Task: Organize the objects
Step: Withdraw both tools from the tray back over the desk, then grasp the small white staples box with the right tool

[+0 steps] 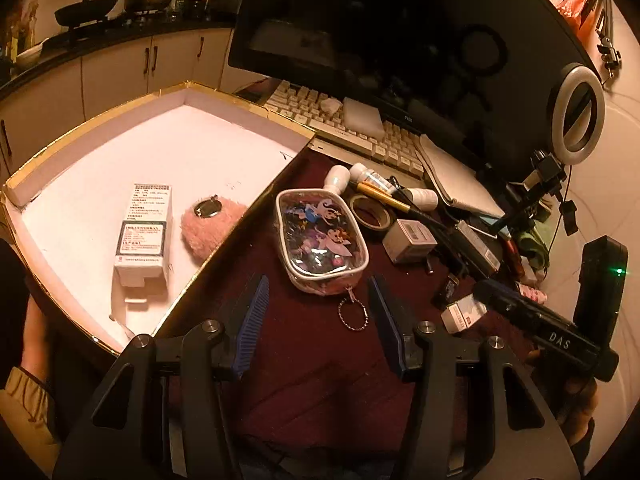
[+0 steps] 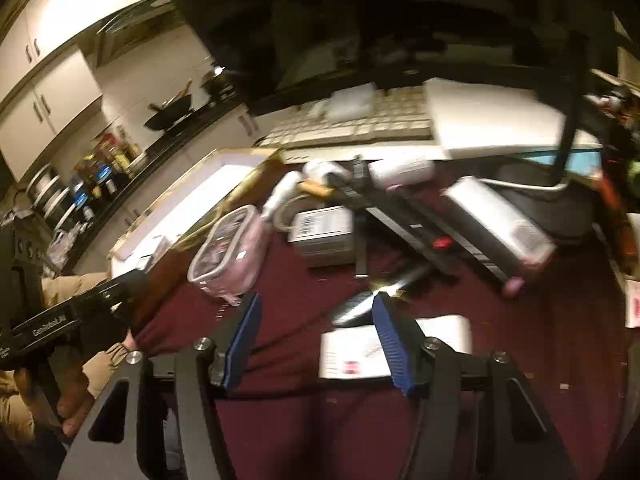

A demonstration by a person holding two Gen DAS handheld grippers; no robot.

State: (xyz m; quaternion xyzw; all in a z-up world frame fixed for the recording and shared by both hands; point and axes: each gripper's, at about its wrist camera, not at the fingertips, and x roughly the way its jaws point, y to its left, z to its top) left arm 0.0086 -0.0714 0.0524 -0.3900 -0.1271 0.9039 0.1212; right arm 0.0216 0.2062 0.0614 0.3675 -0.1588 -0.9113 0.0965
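In the left wrist view my left gripper [image 1: 320,304] stands open over the maroon cloth, nothing between its blue pads. Just ahead lies a clear zip pouch [image 1: 320,240] of small trinkets, its bead chain [image 1: 353,316] by the right pad. A gold-rimmed white tray [image 1: 120,112] on the left holds a white medicine box [image 1: 144,236] and a pink fluffy piece [image 1: 212,224]. The right wrist view is blurred. My right gripper [image 2: 316,320] is open above the cloth, and a flat white box [image 2: 352,352] lies partly behind its right finger. The pouch [image 2: 228,256] sits to its front left.
A monitor [image 1: 380,20], a keyboard [image 1: 360,128] and a ring light [image 1: 578,114] stand at the back. A tape roll [image 1: 370,212], a small grey box [image 1: 408,240], tubes, a brush and a notebook [image 1: 460,176] crowd the cloth. A kitchen counter runs behind.
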